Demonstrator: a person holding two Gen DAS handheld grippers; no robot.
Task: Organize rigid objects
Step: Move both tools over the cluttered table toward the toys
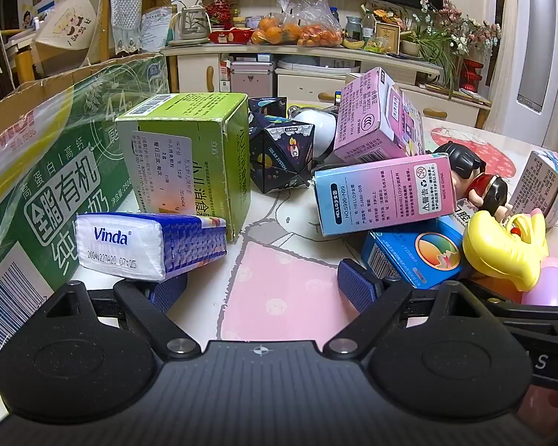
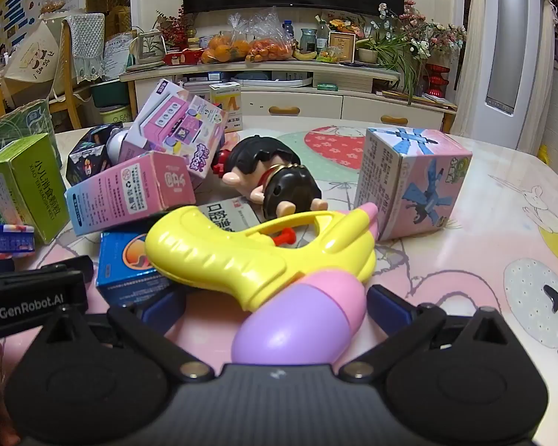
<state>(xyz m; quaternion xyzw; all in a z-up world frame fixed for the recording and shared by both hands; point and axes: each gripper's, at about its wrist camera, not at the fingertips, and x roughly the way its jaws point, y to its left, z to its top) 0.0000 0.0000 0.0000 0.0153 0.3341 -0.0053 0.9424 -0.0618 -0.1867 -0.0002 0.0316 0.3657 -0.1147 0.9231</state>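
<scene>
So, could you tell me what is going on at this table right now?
A person is holding a gripper in each hand over a table cluttered with boxes and toys, apparently about to tidy them. Both are open and holding nothing. The left gripper faces a bare patch between a tissue pack and a blue box. The right gripper has a yellow toy water gun lying between its fingers, not gripped. A large open carton stands at the left.

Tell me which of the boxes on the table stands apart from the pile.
The pink-and-white box printed with a blue dragon, on the right of the right wrist view. It stands alone on the tablecloth, while the other boxes lean or lie together at left.
</scene>
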